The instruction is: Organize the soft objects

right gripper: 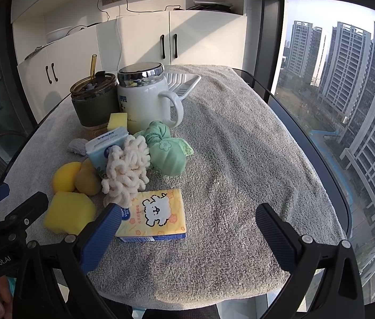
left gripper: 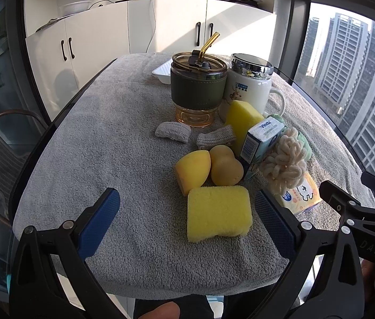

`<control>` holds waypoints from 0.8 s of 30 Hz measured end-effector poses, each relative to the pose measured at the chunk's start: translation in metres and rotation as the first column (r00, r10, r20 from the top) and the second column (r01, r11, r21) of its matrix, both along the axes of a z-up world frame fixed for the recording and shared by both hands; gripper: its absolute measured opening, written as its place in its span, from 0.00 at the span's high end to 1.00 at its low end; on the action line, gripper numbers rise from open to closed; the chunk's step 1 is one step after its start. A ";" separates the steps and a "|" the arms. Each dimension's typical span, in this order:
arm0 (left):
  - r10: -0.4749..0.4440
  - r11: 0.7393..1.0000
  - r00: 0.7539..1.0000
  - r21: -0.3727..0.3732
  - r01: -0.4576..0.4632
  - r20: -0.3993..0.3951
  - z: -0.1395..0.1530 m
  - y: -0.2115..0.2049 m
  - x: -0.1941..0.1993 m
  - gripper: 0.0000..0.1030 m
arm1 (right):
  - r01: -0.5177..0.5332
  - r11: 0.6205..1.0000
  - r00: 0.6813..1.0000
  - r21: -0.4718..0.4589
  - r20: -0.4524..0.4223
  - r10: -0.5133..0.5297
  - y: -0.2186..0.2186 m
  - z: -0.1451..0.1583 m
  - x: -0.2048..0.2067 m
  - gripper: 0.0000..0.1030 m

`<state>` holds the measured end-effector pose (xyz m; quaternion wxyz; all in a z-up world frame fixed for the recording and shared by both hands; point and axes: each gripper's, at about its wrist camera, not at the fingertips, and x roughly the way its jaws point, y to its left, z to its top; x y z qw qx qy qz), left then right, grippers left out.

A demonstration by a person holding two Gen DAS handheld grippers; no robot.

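Observation:
Soft objects lie on a grey towel (left gripper: 113, 138). A yellow sponge (left gripper: 218, 212) lies flat just ahead of my open, empty left gripper (left gripper: 187, 212); it also shows in the right wrist view (right gripper: 69, 211). Behind it are two yellow makeup sponges (left gripper: 192, 171) (left gripper: 226, 166), two grey knitted pieces (left gripper: 173, 131) (left gripper: 215, 138), an upright yellow sponge (left gripper: 242, 122), a cream chenille bundle (right gripper: 125, 171) and a green cloth pouch (right gripper: 167, 150). My right gripper (right gripper: 187, 227) is open and empty, near a yellow tissue pack (right gripper: 154, 216).
A blue Vinda tissue pack (left gripper: 260, 143) leans by the sponges. A green-sleeved glass tumbler with a straw (left gripper: 198, 87), a white lidded mug (left gripper: 248, 86) and a white tray (left gripper: 162, 73) stand at the back. White cabinets (left gripper: 94, 47) are behind; a window (right gripper: 346, 106) is on the right.

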<state>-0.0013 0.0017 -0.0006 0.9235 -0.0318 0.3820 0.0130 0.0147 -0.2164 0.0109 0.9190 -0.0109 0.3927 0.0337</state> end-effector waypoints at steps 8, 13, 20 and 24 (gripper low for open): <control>0.000 1.000 1.000 0.001 0.000 0.000 0.000 0.000 0.000 0.00 | 0.000 1.000 1.000 0.000 -0.002 0.000 0.000 0.000 -0.002 0.00; -0.001 1.000 1.000 0.002 0.001 -0.005 -0.001 0.000 -0.001 0.00 | 0.000 1.000 1.000 0.000 -0.004 0.000 0.000 0.000 0.000 0.00; -0.001 1.000 1.000 0.001 0.001 -0.004 -0.002 0.000 -0.001 0.00 | 0.000 1.000 1.000 -0.001 -0.005 0.000 0.001 -0.001 -0.001 0.00; 0.000 1.000 1.000 0.002 0.000 -0.003 -0.002 0.000 0.000 0.00 | 0.000 1.000 1.000 -0.001 -0.003 0.000 0.000 -0.001 -0.001 0.00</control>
